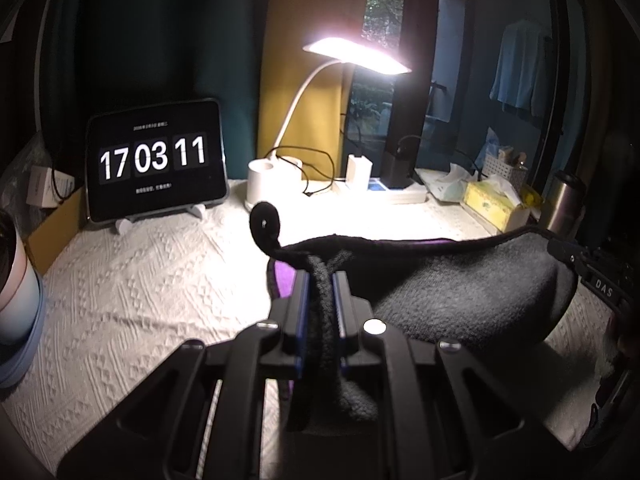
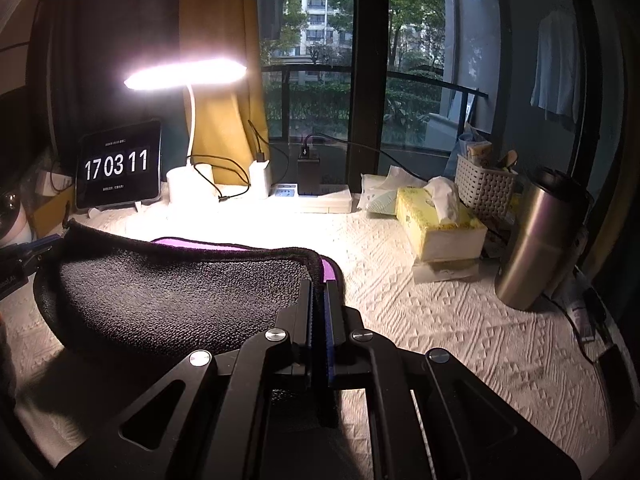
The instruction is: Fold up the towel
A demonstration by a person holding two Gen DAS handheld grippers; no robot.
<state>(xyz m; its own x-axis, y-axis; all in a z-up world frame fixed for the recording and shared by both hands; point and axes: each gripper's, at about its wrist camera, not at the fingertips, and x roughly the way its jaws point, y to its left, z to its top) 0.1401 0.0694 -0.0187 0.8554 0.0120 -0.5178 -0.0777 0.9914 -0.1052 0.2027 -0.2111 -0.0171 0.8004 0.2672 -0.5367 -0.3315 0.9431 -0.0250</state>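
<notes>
Left gripper: you had it clenched on one corner of towel. Right gripper: clenched on opposite corner. Towel hung lifted; fold judged unfinished.

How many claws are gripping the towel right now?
2. The left claw pinches the towel at its left corner; the right claw pinches its right corner.

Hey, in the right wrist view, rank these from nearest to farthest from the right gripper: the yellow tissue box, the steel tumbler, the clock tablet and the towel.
1. towel: clamped in the right gripper, draped to its left.
2. yellow tissue box and steel tumbler: both to the right, too close to call.
3. clock tablet: far left, at the back of the table.
</notes>
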